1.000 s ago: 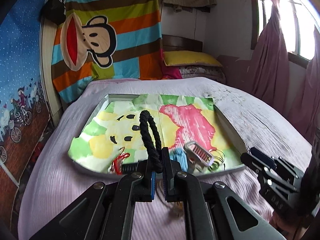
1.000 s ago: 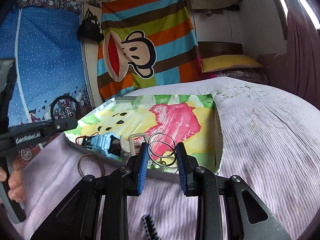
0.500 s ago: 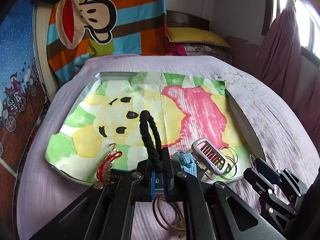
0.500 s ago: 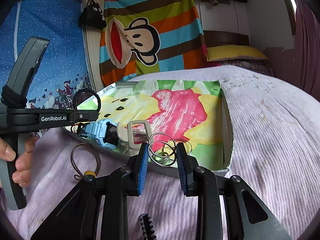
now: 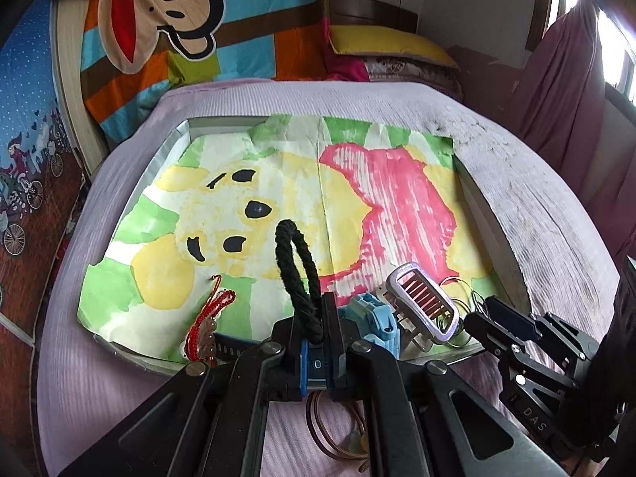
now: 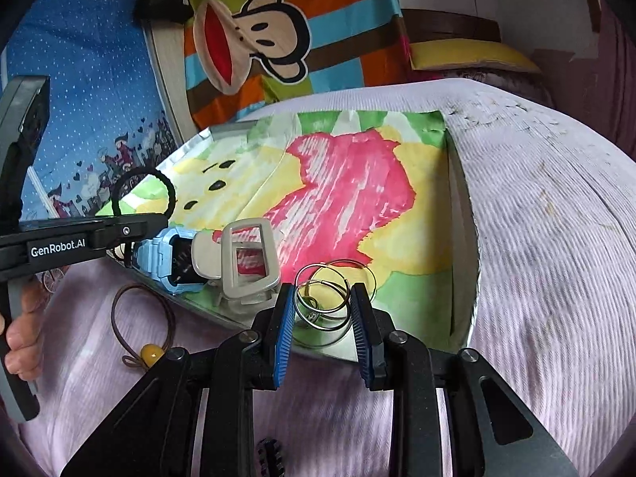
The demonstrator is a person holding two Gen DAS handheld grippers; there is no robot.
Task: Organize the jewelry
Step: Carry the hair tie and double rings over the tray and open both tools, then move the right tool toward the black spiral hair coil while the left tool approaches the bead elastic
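Bed: we see a lilac ribbed cover spread under everything, with a yellow pillow at the far end.
Tray: a shallow silver tray lies on the bed, lined with a painted sheet in yellow, pink and green.
Right gripper: our right gripper stands spread at the tray's near edge, its blue pads on either side of the wire hoops and holding nothing.
Left gripper: our left gripper is pressed together on the black braided hair tie, held up over the near edge of the tray.
Hair tie: the black braided hair tie stands as an upright loop above the painted sheet.
Watch: a light blue watch rests in the tray's near strip, touching the grey clip.
Clip: a grey rectangular clip sits between watch and hoops.
Hoops: thin wire hoops lie overlapping in the tray.
Red cord: a red cord bracelet lies at the tray's near left.
Brown tie: a brown elastic with a yellow bead lies on the cover, outside the tray.
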